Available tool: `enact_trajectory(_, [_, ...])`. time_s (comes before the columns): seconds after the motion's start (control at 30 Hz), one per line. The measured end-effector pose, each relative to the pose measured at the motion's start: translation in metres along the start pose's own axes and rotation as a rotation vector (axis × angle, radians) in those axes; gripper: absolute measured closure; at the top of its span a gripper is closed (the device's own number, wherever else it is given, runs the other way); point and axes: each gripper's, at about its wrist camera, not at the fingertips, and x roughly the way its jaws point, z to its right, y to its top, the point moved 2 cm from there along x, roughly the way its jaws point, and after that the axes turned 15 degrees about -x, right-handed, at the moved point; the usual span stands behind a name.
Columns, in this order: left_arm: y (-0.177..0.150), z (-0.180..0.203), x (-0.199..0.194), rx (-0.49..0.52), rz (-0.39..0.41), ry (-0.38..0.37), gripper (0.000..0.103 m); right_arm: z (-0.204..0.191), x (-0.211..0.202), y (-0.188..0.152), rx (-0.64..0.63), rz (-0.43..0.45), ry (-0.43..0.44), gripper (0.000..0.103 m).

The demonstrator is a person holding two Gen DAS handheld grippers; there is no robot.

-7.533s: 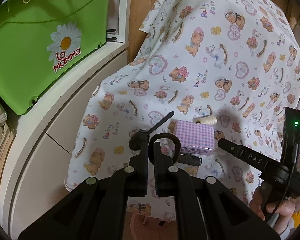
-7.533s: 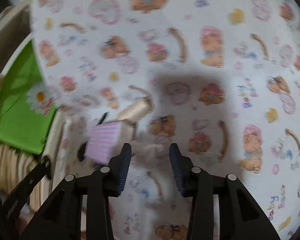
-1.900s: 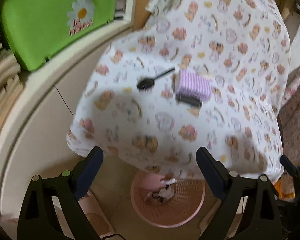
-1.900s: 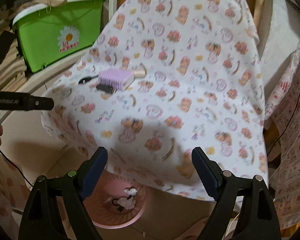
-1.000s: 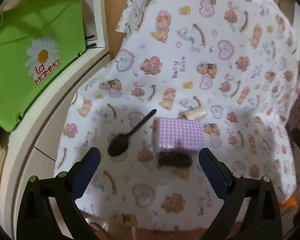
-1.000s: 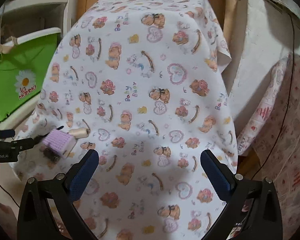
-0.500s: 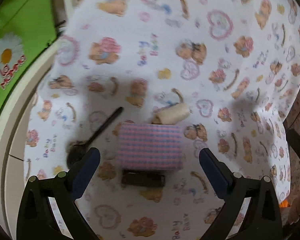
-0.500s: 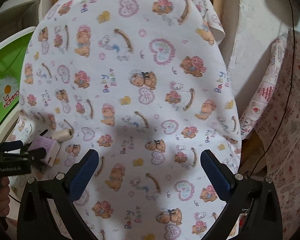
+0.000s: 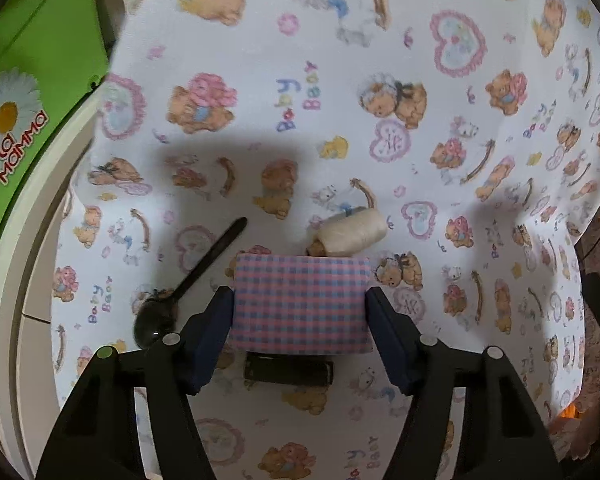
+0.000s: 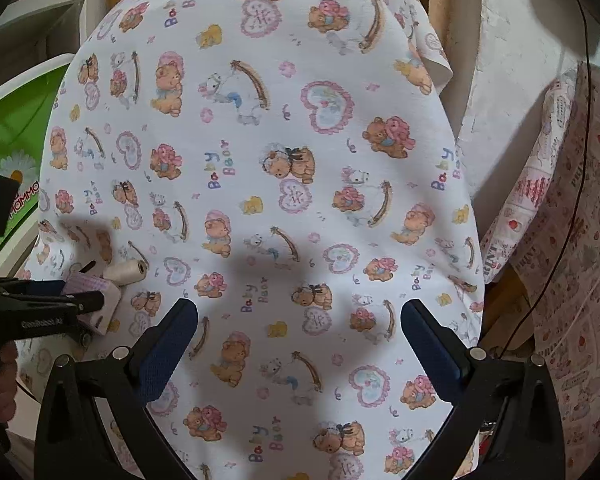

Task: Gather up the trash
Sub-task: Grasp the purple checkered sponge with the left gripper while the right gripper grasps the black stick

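— Cloth point(image 9: 440, 184) with teddy bears covers the table; where's the trash?
— Near edge: a pink-and-blue checked box point(image 9: 300, 304), between the closing left gripper point(image 9: 300, 328) pads, touching both.
— Around it?
— Thread spool point(image 9: 350, 234) behind, black spoon point(image 9: 187, 288) left, small dark block point(image 9: 287, 369) in front. Right gripper point(image 10: 300, 356) gapes wide, holding nothing.

green bin point(image 9: 27, 80) cut off at left, black item point(image 9: 287, 369) partly behind checked box point(image 9: 300, 304)

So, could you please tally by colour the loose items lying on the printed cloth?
Black: 2, the spoon and the small block
Pink-and-blue check: 1, the box
Cream: 1, the thread spool
Total: 4
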Motion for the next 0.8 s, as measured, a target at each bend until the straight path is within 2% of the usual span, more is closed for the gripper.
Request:
enact_trajectory(0.1, [0.008, -0.013, -0.013, -0.031, 0.041, -0.034, 0.038, -0.003, 0.0, 0.001, 0.003, 0.001, 0.008, 0.001])
enact_trajectory(0.3, [0.014, -0.037, -0.059, -0.074, 0.133, -0.159, 0.038, -0.023, -0.001, 0.009, 0.016, 0.018, 0.074, 0.001])
enact_trajectory(0.43, [0.018, -0.057, -0.072, -0.108, 0.166, -0.113, 0.038, -0.049, 0.0, 0.015, -0.001, 0.038, 0.15, 0.001])
enact_trajectory(0.47, [0.018, -0.06, -0.074, -0.103, 0.177, -0.07, 0.038, -0.058, 0.001, 0.016, -0.011, 0.046, 0.183, 0.008])
enact_trajectory(0.5, [0.017, -0.061, -0.075, -0.097, 0.193, -0.033, 0.038, -0.07, 0.002, 0.018, -0.035, 0.047, 0.227, 0.019])
enact_trajectory(0.53, [0.018, -0.063, -0.076, -0.095, 0.208, -0.005, 0.038, -0.079, 0.004, 0.02, -0.057, 0.04, 0.251, 0.024])
enact_trajectory(0.6, [0.02, -0.071, -0.077, -0.118, 0.199, -0.007, 0.038, -0.104, 0.007, 0.02, -0.132, 0.034, 0.299, 0.036])
enact_trajectory(0.73, [0.026, -0.091, -0.074, -0.202, 0.143, -0.093, 0.038, -0.137, 0.016, 0.018, -0.185, 0.011, 0.391, 0.041])
enact_trajectory(0.8, [0.029, -0.099, -0.074, -0.227, 0.149, -0.07, 0.038, -0.146, 0.022, 0.017, -0.169, -0.017, 0.415, 0.041])
